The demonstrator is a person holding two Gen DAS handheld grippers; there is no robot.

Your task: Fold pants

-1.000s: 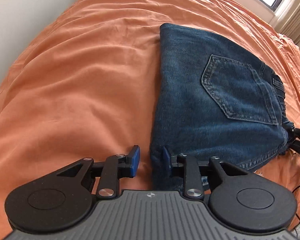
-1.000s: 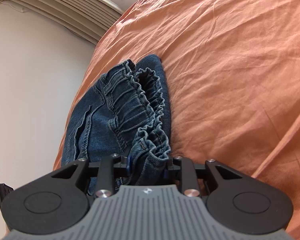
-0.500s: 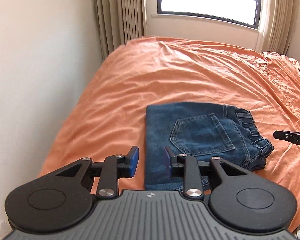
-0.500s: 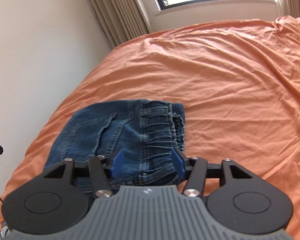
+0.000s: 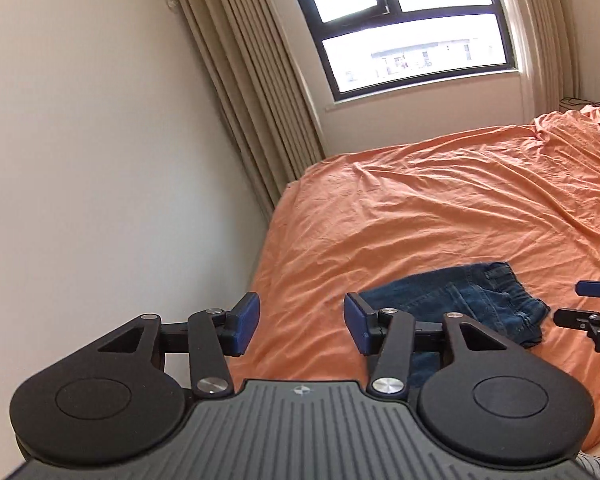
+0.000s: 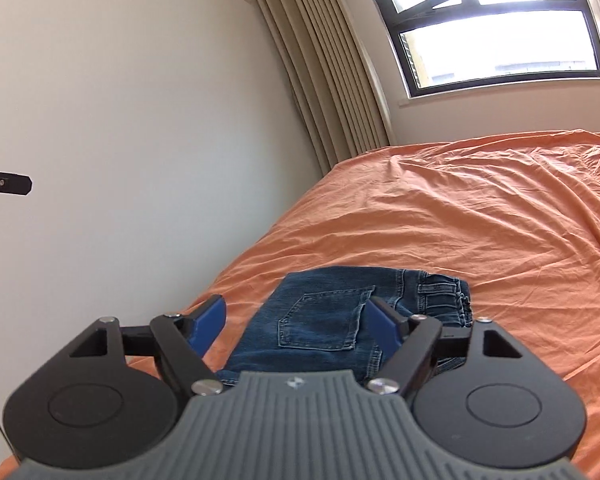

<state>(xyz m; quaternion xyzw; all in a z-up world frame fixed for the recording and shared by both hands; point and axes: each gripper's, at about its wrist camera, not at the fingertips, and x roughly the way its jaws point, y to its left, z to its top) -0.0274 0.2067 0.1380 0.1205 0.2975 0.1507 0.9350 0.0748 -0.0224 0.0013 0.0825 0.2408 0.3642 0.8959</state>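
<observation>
Folded pants (image 6: 332, 320) on orange bed (image 6: 480, 220)

Denim pants (image 6: 320, 320), matt wrinkled cloth sheet (image 6: 480, 220)

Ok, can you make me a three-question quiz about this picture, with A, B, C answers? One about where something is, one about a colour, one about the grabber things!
1. Where are the jeans?
A. on the bed
B. on the floor
C. hanging at the window

2. What colour is the sheet?
A. white
B. green
C. orange

3. What are the right gripper and left gripper doing?
A. both pinching the jeans
B. both open, holding nothing
C. one holding a sock

Answers:
1 A: the folded jeans lie flat on the sheet.
2 C: the sheet is orange all over.
3 B: each pair of blue fingers stands apart with nothing between.
</observation>
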